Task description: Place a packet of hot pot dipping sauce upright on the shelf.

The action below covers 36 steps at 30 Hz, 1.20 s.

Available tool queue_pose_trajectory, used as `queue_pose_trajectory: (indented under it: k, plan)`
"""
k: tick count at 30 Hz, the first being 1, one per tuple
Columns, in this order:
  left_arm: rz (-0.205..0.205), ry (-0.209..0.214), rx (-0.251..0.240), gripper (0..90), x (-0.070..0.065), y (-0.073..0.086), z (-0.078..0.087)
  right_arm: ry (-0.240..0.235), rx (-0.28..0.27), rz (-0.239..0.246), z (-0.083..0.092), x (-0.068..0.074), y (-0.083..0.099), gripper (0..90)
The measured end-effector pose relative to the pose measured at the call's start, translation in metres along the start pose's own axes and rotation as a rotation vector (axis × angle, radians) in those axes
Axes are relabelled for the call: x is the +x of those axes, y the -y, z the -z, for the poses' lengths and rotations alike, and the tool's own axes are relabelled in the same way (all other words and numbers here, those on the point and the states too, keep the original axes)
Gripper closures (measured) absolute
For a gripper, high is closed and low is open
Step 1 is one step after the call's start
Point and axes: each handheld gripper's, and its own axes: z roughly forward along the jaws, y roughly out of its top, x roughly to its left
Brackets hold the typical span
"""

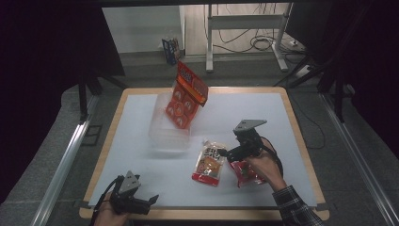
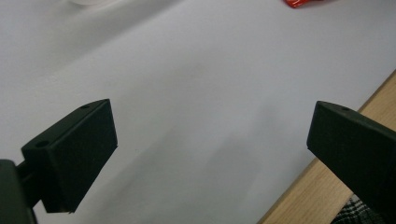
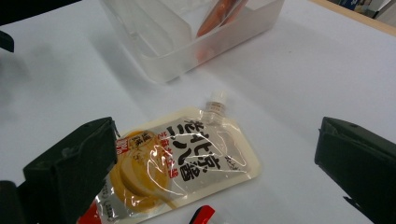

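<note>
Hovering just over the spouted food pouch (image 3: 180, 161), the right gripper (image 3: 215, 158) holds its two black jaws spread wide, one on either side of the pouch and pinching nothing; in the high view this right gripper (image 1: 225, 153) sits at the pouch's right edge, with the person's hand (image 1: 263, 165) behind it and a plaid sleeve (image 1: 294, 205) trailing toward the near edge of the counter (image 1: 282, 117). The spouted food pouch (image 1: 210, 163) lies flat on the white counter top, its small clear cap pointing toward the clear plastic bin (image 1: 164, 134), which stands a little beyond and to the left of the pouch; the pouch is cream and yellow with black lettering and a red bottom corner. A red packet (image 1: 245, 173) lies just to the right of the pouch, partly under the right hand; its red tip (image 3: 201, 215) shows beside the pouch's lower edge in the right gripper view. An orange snack bag (image 1: 187, 96) stands tilted in the clear plastic bin (image 3: 187, 42), rising well above its rim. The left gripper (image 1: 149, 201) rests well to the left of the pouch, at the counter's near edge; its jaws are also spread wide over bare white counter (image 2: 196, 93), gripping nothing.
</note>
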Motion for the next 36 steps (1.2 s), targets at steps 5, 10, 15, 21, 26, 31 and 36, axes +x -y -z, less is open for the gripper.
queue_pose_trajectory:
  k: [5, 10, 15, 21, 26, 31, 36]
  plan:
    - [0.007, -0.017, 0.0, 1.2, -0.001, -0.002, -0.001, -0.003, 0.018, -0.002, 0.003, 0.006, 0.005, 0.0]
    - [0.017, 0.018, 0.001, 1.1, -0.001, -0.006, -0.004, 0.011, 0.034, 0.007, 0.005, 0.013, 0.011, 0.0]
    - [0.019, 0.073, -0.001, 2.9, -0.002, -0.013, -0.008, 0.019, 0.032, 0.002, 0.012, 0.016, 0.017, 0.0]
    - [-0.01, 0.117, -0.015, 13.1, -0.005, -0.025, -0.016, 0.03, 0.033, -0.009, 0.02, 0.016, 0.03, 0.0]
    - [-0.025, 0.164, -0.062, 30.8, -0.01, -0.042, -0.024, 0.047, 0.036, -0.016, 0.028, 0.015, 0.042, 0.0]
    - [-0.086, 0.183, -0.067, 37.8, -0.021, -0.061, -0.039, 0.083, 0.041, -0.018, 0.037, 0.013, 0.056, 0.0]
    - [-0.126, 0.246, -0.083, 44.3, -0.035, -0.08, -0.055, 0.106, 0.051, -0.043, 0.046, 0.01, 0.069, 0.0]
